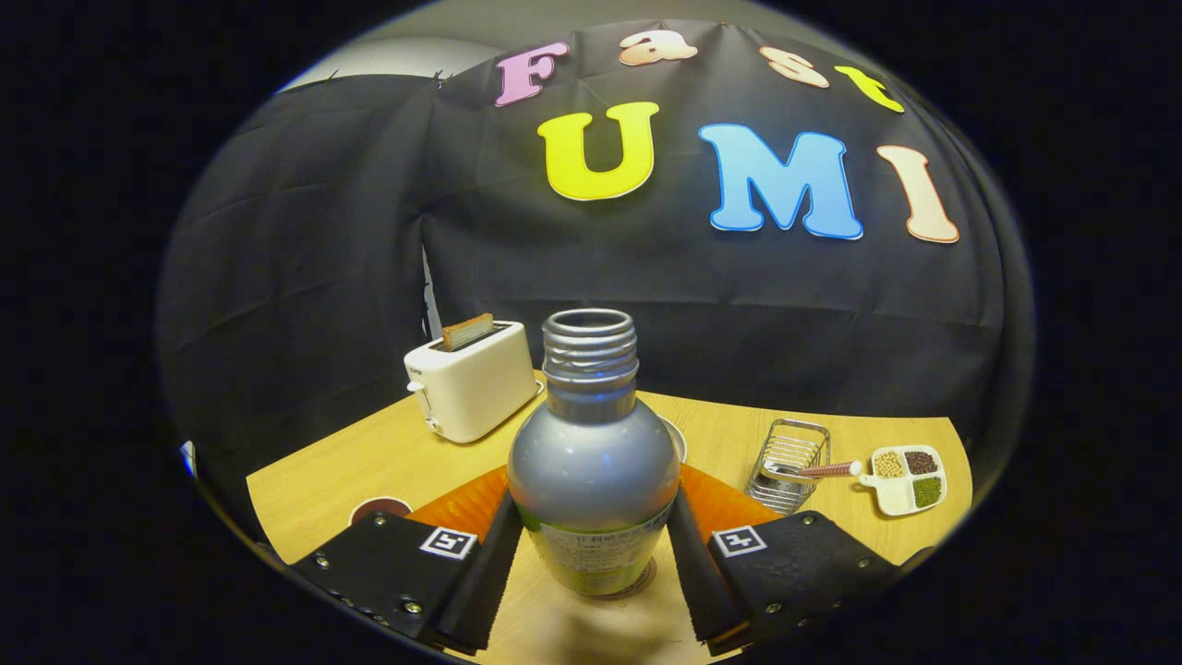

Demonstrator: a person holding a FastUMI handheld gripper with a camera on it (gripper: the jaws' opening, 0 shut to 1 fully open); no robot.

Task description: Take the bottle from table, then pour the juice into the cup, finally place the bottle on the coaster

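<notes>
Standing upright at the centre of the frame, the bottle (593,462) is silver with an open, threaded neck and a green label band low on its body. The gripper (593,554) reaches up from the bottom of the frame with one finger on each side of the bottle; both fingers (489,563) lie against its lower body, so the gripper is pinching it. The bottle's base sits on or just above a round, dark-rimmed disc, probably the coaster (637,584); whether the two touch I cannot tell.

The surface is a light wooden table (388,453) spanning the lower middle of the frame. An orange mat (462,506) lies on it behind the fingers, showing on either side of the bottle. Behind the bottle's right shoulder peeks the pale rim of the cup (677,439), mostly hidden. At lower left, beside the mat, sits a small dark round dish (379,508). Further back on the left stands a white toaster (473,380) with a slice of bread (467,331) poking out of its slot. At right a wire basket (788,465) holds a spoon with a reddish handle (817,469), and next to it lies a white divided dish (910,478) of beans and grains.

Black cloth walls the booth behind the table, filling the upper frame, with a pale strip of room above it at the upper left.
</notes>
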